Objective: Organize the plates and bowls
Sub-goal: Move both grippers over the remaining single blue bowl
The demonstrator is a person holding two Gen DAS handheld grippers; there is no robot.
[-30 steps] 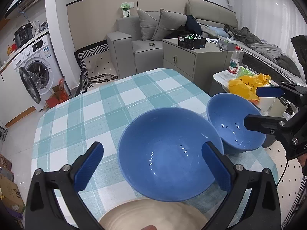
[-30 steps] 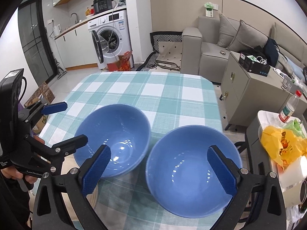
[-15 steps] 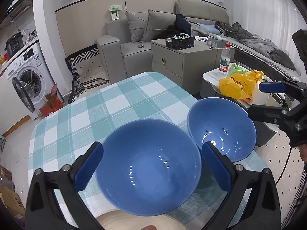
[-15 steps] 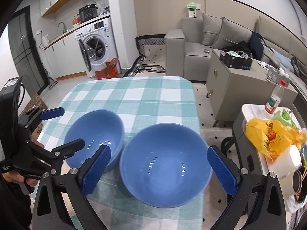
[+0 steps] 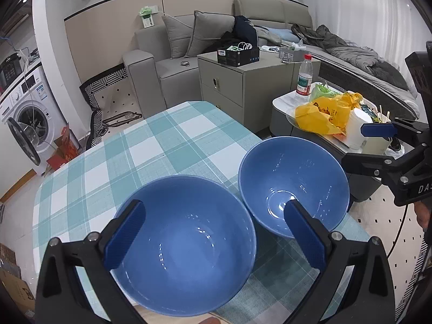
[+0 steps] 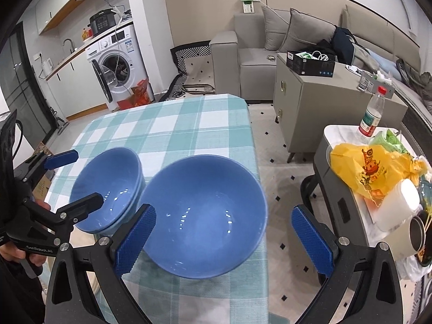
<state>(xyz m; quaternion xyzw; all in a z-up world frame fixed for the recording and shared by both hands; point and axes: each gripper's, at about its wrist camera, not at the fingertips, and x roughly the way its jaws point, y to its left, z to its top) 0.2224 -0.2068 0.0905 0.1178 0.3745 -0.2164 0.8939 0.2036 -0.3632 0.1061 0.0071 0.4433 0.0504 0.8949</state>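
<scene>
Blue-padded fingers of left gripper [image 5: 213,237] spread wide, grasping nothing, straddling near glossy blue ceramic bowl [image 5: 186,245]. Second blue ceramic bowl [image 5: 293,186] just beside it, toward right. Right gripper [image 6: 218,239] likewise released, fingers either side of that second bowl [image 6: 205,216]. Both bowls on worktop with teal-and-white checked cloth [image 5: 151,145]. In right view, left bowl [image 6: 108,189] appears nested in another. Beige plate edge [image 5: 151,317] under near bowl. Yellow plastic bag [image 6: 370,167] on side table, well apart.

"DAS" on right hand-held gripper [image 5: 378,145]; other labels perhaps illegible.
</scene>
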